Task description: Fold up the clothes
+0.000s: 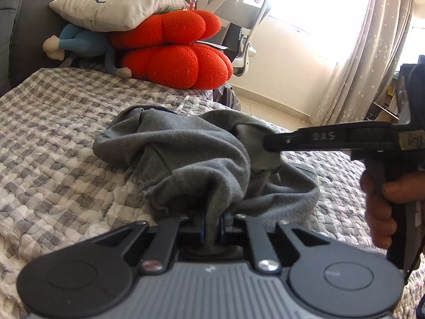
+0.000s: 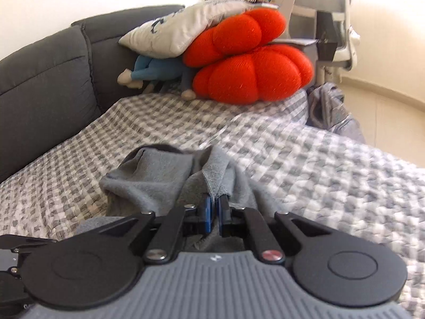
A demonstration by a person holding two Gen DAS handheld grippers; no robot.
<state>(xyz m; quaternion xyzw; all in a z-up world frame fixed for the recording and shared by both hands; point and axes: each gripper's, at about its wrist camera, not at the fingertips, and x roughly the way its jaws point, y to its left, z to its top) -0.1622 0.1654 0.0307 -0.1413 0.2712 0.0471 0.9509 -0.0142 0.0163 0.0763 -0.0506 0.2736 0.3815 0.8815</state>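
Now both jaws clamped on bunched grey garment (image 1: 186, 159); long axis unclear.

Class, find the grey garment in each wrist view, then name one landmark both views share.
Left wrist: the grey garment lies bunched at centre, pinched by the left gripper.
Right wrist: the garment lies lower centre, pinched by the right gripper.
Shared landmark: the red cushions behind it.
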